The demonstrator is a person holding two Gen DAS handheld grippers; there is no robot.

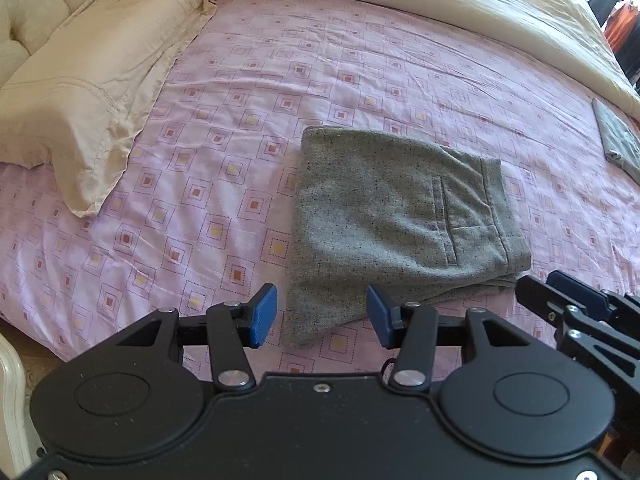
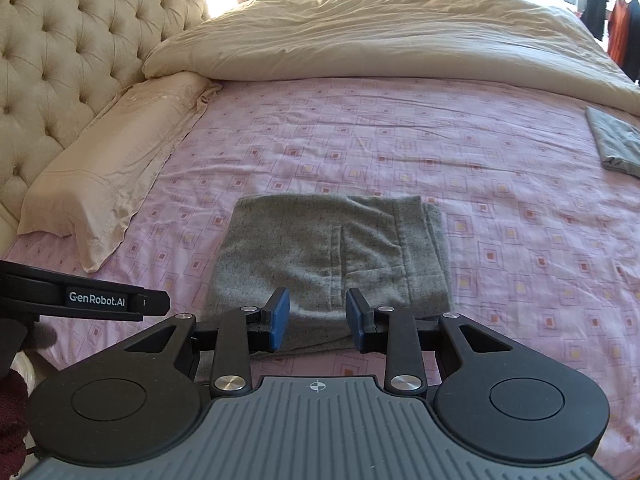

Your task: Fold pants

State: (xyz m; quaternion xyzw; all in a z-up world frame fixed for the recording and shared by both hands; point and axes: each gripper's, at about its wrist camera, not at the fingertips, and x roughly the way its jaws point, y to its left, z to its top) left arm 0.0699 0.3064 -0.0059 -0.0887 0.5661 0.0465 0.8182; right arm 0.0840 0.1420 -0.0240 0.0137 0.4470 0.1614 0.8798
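Observation:
Grey speckled pants lie folded into a compact rectangle on the pink patterned bedsheet, pocket side up. My left gripper is open and empty, hovering just above the near edge of the pants. My right gripper is open and empty too, over the near edge of the same pants. The right gripper also shows in the left wrist view at the lower right. The left gripper shows in the right wrist view at the left edge.
A beige pillow lies left by the tufted headboard. A cream duvet is bunched across the far side. Another folded grey garment lies at the right. The bed's near edge is at the lower left.

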